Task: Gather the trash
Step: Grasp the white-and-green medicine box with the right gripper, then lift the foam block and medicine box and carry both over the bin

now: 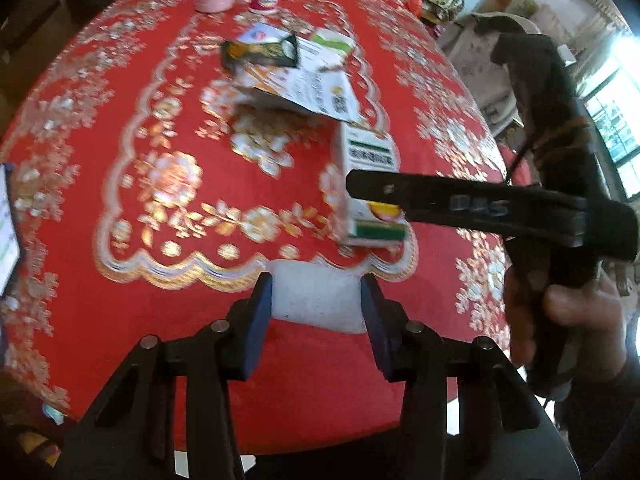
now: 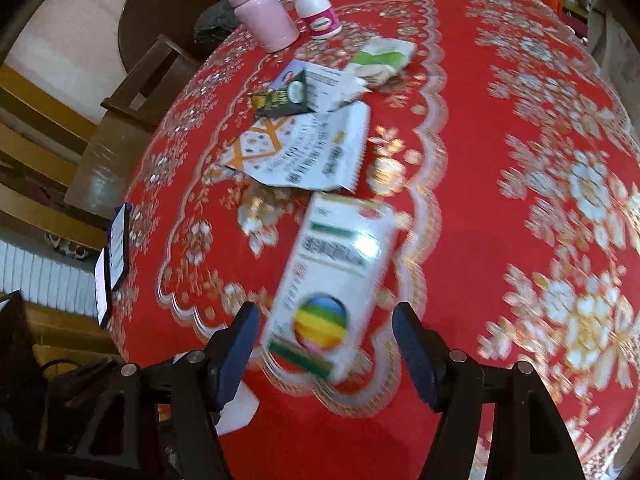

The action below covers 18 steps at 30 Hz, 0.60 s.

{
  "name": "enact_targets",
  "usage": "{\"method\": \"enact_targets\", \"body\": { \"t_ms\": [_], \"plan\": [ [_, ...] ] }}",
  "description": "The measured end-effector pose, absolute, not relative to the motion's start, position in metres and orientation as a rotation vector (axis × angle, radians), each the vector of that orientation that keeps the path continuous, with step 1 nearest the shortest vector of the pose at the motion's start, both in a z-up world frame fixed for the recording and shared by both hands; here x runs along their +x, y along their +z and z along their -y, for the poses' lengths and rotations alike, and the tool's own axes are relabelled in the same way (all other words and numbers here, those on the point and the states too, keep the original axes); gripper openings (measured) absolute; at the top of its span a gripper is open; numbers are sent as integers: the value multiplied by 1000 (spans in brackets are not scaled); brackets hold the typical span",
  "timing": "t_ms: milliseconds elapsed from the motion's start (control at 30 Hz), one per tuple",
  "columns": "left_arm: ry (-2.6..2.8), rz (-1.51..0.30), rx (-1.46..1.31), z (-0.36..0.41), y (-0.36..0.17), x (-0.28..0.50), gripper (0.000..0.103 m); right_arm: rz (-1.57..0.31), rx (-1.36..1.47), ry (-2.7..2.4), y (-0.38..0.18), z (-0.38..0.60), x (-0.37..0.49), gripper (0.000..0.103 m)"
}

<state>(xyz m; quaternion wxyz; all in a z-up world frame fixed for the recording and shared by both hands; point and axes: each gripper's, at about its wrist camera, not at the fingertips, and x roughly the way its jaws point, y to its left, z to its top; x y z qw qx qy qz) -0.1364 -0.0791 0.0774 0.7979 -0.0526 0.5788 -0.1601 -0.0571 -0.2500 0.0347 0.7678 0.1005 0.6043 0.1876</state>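
Left fingers: we are seeing the left gripper (image 1: 316,312) closed on a white cup-like piece (image 1: 320,296), the pads pressing its two sides at the near edge of the worktop (image 1: 80,160).
Right fingers: in the right wrist view the right gripper (image 2: 324,344) is standing wide, spread on either side of the white medicine box (image 2: 332,280) without touching it; we are judging it as about to close.
Where the trash is lying: the box is resting on the red cloth nearest us; beyond it the torn printed packet (image 2: 304,156), then the dark green carton (image 2: 280,100) leaning on a white wrapper (image 2: 332,84), then the green-and-white pouch (image 2: 380,60).
Not trash, we are guessing: the pink flask (image 2: 260,16) and white bottle (image 2: 316,8) at the far side, and the phones (image 2: 114,256) at the left edge.
Risk, near: the box is lying slantwise between the fingers, so closing now could be pinching a corner and twisting it out.
Risk, farther: sweeping forward could be pushing the packet pile toward the bottles.
Risk, left side: squeezing harder could be crushing the soft white piece.
Writing: motion blur is smearing everything; we are making out a rainbow ball and green bars on the box and a code square on the packet, but no word is readable.
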Motion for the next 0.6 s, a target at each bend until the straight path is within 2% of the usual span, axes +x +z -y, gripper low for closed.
{"method": "enact_targets", "body": {
  "t_ms": [200, 267, 600],
  "plan": [
    [-317, -1223, -113, 72, 81, -127, 42, -1329, 140, 310, 17, 225, -43, 66],
    [-320, -1212, -93, 74, 83, -125, 42, -1306, 139, 301, 18, 228, -45, 57],
    [-391, -1193, -90, 117, 90, -115, 42, -1240, 143, 256, 45, 286, -74, 56]
  ]
}}
